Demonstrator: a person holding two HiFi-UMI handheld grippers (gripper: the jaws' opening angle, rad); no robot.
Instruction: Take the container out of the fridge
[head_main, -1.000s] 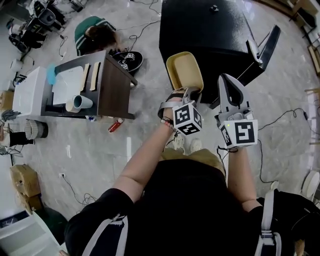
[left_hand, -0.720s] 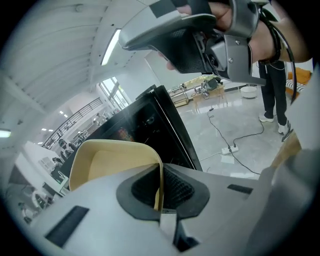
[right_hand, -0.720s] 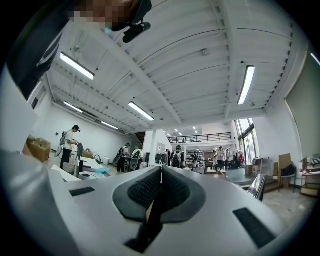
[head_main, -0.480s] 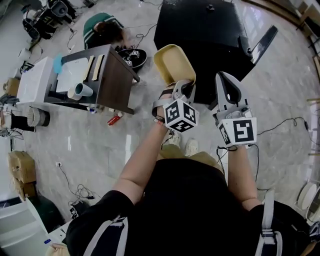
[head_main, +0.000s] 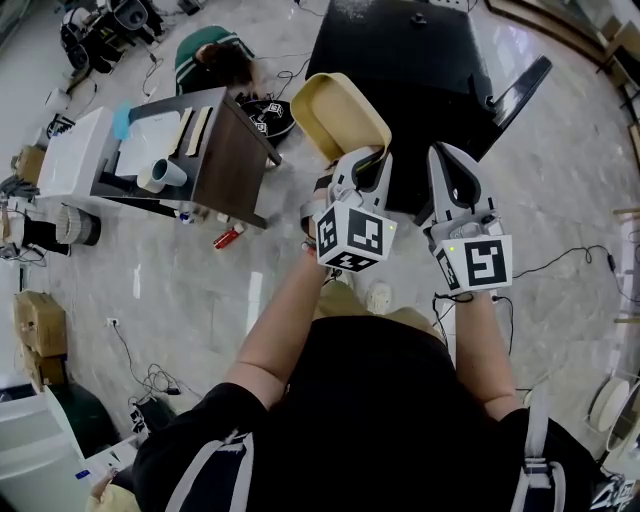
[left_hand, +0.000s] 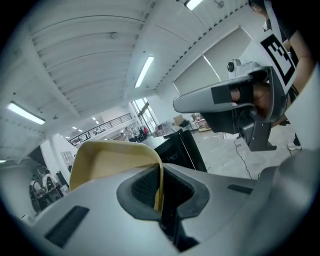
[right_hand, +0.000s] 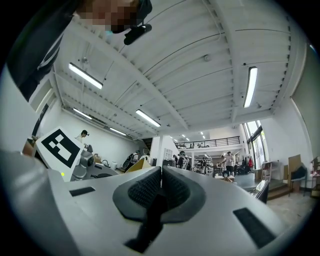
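In the head view my left gripper (head_main: 366, 162) is shut on the rim of a shallow beige container (head_main: 338, 112), which it holds up, tilted, in front of the black fridge (head_main: 400, 55). The left gripper view shows the container's wall (left_hand: 107, 162) pinched between the ribbed pads of my left gripper (left_hand: 159, 184). My right gripper (head_main: 448, 158) hangs just right of it, shut with nothing between its pads, as the right gripper view of my right gripper (right_hand: 161, 181) confirms. The fridge door (head_main: 520, 92) stands open to the right.
A brown table (head_main: 232, 150) at the left carries a white tray (head_main: 150, 143) and a lying cup (head_main: 162, 177). A person in green (head_main: 212, 62) sits on the floor behind it. Cables and a red can (head_main: 228, 238) lie on the marble floor.
My left gripper has lifted the container higher and swung it a little left, with the rim still gripped. The right gripper has shifted slightly and stays shut.
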